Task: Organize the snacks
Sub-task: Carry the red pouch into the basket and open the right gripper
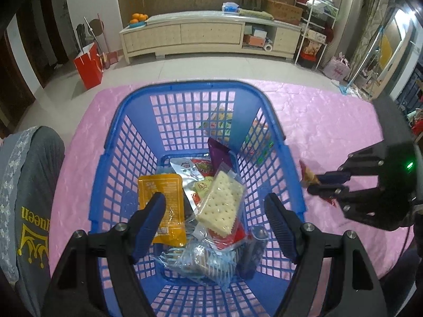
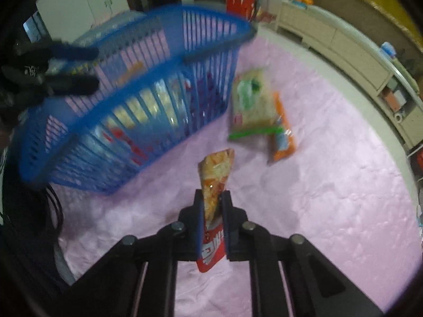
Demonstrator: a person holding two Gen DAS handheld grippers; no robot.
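Note:
A blue plastic basket stands on the pink cloth. It holds several snacks, among them an orange packet, a cracker packet and a purple packet. My left gripper hangs open over the basket with nothing between its fingers. My right gripper is shut on a red-orange snack packet, held above the cloth to the right of the basket. In the left wrist view the right gripper and its packet are just outside the basket's right wall.
A green-white packet and an orange packet lie on the cloth beyond the basket. Grey fabric with yellow lettering lies at the left. Past the cloth are the floor, a red bag and a low cabinet.

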